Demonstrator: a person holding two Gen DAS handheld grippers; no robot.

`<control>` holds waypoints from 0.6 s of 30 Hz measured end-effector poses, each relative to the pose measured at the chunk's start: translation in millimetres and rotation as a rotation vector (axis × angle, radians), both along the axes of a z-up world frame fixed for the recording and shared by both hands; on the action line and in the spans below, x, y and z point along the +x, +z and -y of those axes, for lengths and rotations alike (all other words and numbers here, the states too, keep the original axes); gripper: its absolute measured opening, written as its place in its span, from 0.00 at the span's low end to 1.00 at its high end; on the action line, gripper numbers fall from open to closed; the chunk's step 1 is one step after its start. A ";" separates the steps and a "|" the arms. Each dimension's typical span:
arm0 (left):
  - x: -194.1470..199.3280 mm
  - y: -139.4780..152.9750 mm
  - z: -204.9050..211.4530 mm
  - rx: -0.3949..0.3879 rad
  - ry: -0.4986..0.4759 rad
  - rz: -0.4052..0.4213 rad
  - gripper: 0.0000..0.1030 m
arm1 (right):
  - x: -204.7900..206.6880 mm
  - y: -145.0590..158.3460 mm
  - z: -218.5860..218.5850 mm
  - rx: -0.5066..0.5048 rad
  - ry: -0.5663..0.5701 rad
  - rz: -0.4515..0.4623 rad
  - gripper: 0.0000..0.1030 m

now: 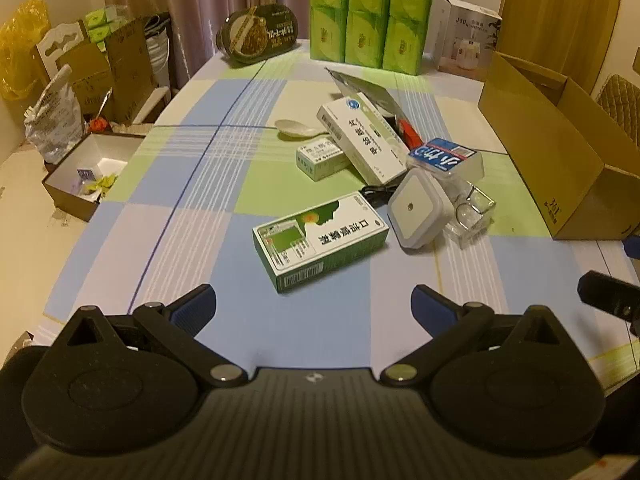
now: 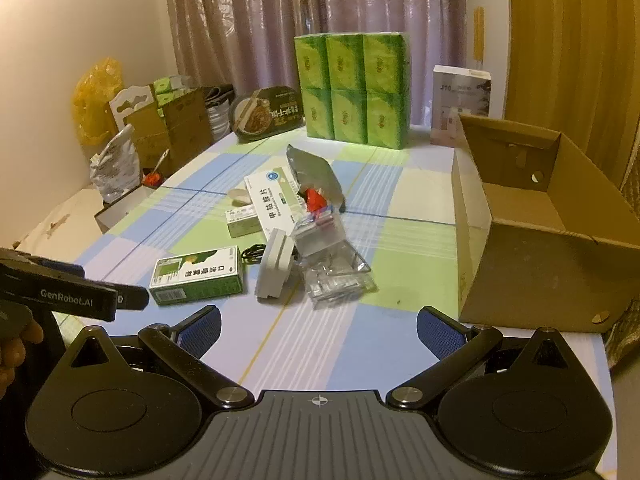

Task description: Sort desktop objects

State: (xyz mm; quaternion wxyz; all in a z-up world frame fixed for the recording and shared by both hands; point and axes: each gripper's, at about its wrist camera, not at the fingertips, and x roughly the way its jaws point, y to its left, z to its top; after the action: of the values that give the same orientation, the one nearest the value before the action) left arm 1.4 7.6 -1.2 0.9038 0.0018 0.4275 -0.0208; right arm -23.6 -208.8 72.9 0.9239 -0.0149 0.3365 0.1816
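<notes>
A heap of small items lies mid-table: a green medicine box (image 1: 320, 240) (image 2: 197, 275) nearest, a white square night light (image 1: 416, 210) (image 2: 274, 266), a clear plastic box (image 1: 470, 212) (image 2: 334, 264), a long white medicine box (image 1: 362, 140) (image 2: 276, 204), a small green-white box (image 1: 320, 158) (image 2: 241, 221), a white spoon (image 1: 298, 128) and a silver pouch (image 2: 316, 172). An open cardboard box (image 1: 560, 148) (image 2: 540, 232) stands at the right. My left gripper (image 1: 314, 308) is open and empty just short of the green box. My right gripper (image 2: 318, 328) is open and empty.
Green tissue packs (image 1: 370, 14) (image 2: 354, 88), a dark noodle bowl (image 1: 260, 34) and a white product box (image 1: 468, 38) stand at the far edge. Cartons, bags and a low open box (image 1: 88, 172) sit off the table's left. The left gripper's body (image 2: 72, 296) shows at left.
</notes>
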 end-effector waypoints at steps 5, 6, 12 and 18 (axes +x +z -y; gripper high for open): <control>-0.4 -1.6 0.0 -0.006 -0.006 -0.002 0.99 | 0.9 -1.7 1.7 0.004 -0.002 -0.008 0.98; 0.0 -1.6 0.8 -0.005 -0.007 -0.002 0.99 | 0.6 -1.9 1.7 0.003 -0.001 -0.009 0.98; 0.3 -2.0 2.8 -0.004 -0.018 -0.005 0.99 | 1.2 -3.9 1.0 -0.004 0.003 -0.017 0.98; 0.7 -1.8 3.2 -0.017 -0.025 -0.009 0.99 | 2.5 -6.3 1.1 -0.009 0.007 -0.026 0.98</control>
State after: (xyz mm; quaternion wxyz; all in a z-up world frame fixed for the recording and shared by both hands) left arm 2.1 4.4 -2.9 0.9015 -0.0004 0.4314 -0.0358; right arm -21.0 -209.9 66.7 0.9188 -0.0178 0.3491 0.1835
